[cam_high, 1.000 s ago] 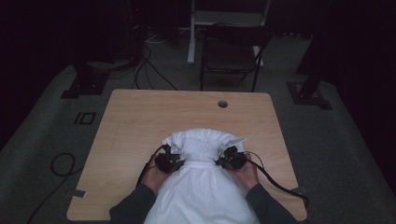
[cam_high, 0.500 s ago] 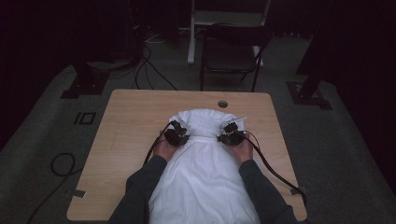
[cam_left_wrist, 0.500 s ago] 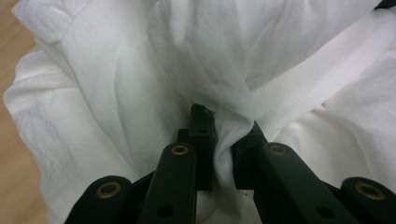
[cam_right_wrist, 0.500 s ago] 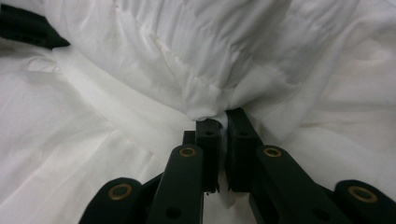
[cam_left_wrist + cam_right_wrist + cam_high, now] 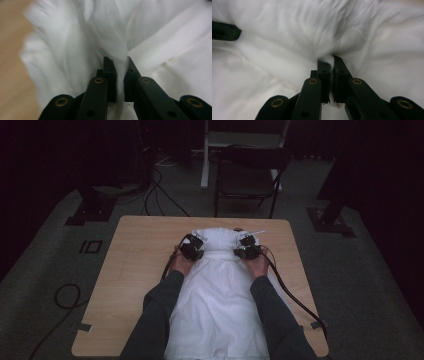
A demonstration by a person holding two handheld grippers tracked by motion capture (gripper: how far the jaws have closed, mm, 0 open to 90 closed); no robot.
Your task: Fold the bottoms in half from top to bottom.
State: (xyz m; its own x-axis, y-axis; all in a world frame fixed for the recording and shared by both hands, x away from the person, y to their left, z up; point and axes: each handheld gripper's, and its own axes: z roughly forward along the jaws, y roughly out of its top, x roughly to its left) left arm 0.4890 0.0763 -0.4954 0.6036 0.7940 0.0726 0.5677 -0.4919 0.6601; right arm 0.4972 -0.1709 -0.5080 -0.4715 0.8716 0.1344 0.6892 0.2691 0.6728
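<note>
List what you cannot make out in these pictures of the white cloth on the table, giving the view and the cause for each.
- Cloth: its near end, high view, cut off by the bottom edge and covered by the sleeves.
- Cloth's far folds: left gripper view, motion blur.
- Table under the cloth: high view, covered.
- Small item beyond the cloth: high view, too small to identify.
- Left gripper and right gripper: pads buried in pinched cloth.
</note>
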